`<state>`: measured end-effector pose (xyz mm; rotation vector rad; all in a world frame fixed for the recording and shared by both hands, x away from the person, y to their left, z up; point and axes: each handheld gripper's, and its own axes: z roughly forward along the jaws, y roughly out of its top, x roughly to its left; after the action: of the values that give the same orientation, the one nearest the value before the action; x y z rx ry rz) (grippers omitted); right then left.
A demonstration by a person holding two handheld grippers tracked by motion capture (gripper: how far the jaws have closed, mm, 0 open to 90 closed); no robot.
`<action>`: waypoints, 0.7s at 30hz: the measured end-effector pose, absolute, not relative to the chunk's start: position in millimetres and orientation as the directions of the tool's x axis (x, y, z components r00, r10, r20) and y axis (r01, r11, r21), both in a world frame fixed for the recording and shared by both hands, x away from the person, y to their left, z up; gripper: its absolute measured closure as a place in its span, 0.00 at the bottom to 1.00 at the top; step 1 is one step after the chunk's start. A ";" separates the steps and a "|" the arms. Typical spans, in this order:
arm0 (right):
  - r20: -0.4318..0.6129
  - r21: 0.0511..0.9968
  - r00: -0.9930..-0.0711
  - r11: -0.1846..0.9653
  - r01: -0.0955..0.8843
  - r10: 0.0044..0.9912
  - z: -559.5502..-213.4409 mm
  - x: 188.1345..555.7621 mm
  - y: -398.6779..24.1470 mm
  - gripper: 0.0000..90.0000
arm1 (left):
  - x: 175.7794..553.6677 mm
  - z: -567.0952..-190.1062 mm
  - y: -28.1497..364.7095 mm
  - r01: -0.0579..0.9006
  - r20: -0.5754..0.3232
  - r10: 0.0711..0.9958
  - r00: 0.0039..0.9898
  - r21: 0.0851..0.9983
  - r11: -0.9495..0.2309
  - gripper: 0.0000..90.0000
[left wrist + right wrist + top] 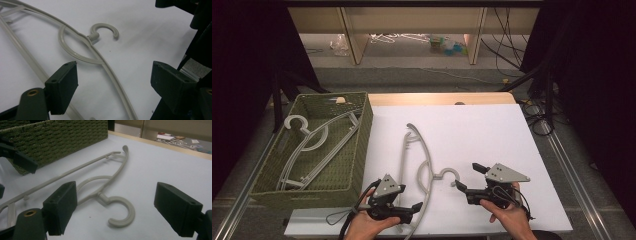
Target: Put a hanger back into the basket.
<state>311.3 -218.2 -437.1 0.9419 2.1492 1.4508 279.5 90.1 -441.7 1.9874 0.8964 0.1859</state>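
- Two tools are held low over the white counter (472,130), one in each hand, and both are spread wide with nothing between the jaws.
- Left tool (416,206) is seen in the high view beside the lower arm of the hanger (424,170); whether it touches cannot be told there, and in its own view the jaws stand above the hanger's arm (112,77) without closing on it.
- Right tool (466,179) is pointed at the hook (447,174), just beside it and apart from it.
- Right gripper view alone shows the hook (122,213) lying flat between the jaws' line of sight, with the basket (62,137) wall behind.
- High view alone shows a second hanger (312,145) lying inside the green woven basket (362,150) at the counter's left.
- Pale grey plastic is what the hanger is made of, with a curved hook, a round loop under it and thin arms; it lies flat on the counter between the tools.
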 end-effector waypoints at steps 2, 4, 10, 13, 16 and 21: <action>0.048 0.915 -0.700 0.250 0.317 0.712 -436.8 311.3 -218.2 0.22 | 279.0 -444.3 83.2 0.518 -0.196 0.646 0.738 0.779 -0.354 0.24; 0.042 0.913 -0.698 0.255 0.317 0.715 -436.4 310.9 -218.3 0.22 | 278.6 -444.7 80.8 0.516 -0.181 0.651 0.737 0.773 -0.369 0.24; 0.036 0.913 -0.703 0.263 0.312 0.710 -435.8 309.6 -216.4 0.22 | 284.6 -450.8 70.9 0.527 -0.192 0.630 0.752 0.748 -0.402 0.33; 0.041 0.915 -0.706 0.257 0.311 0.707 -436.4 309.8 -215.4 0.22 | 289.3 -452.0 66.4 0.545 -0.183 0.632 0.753 0.712 -0.444 0.37; 0.042 0.909 -0.707 0.267 0.321 0.706 -435.7 310.1 -215.9 0.22 | 297.7 -455.6 59.5 0.544 -0.153 0.621 0.769 0.667 -0.509 0.38; 0.038 0.909 -0.708 0.270 0.318 0.705 -435.4 309.6 -215.5 0.22 | 308.6 -464.7 50.0 0.548 -0.109 0.623 0.774 0.607 -0.575 0.44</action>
<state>309.6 -215.5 -435.4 0.9288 2.1723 1.4194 308.6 50.0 -464.7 2.3264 0.8691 0.1534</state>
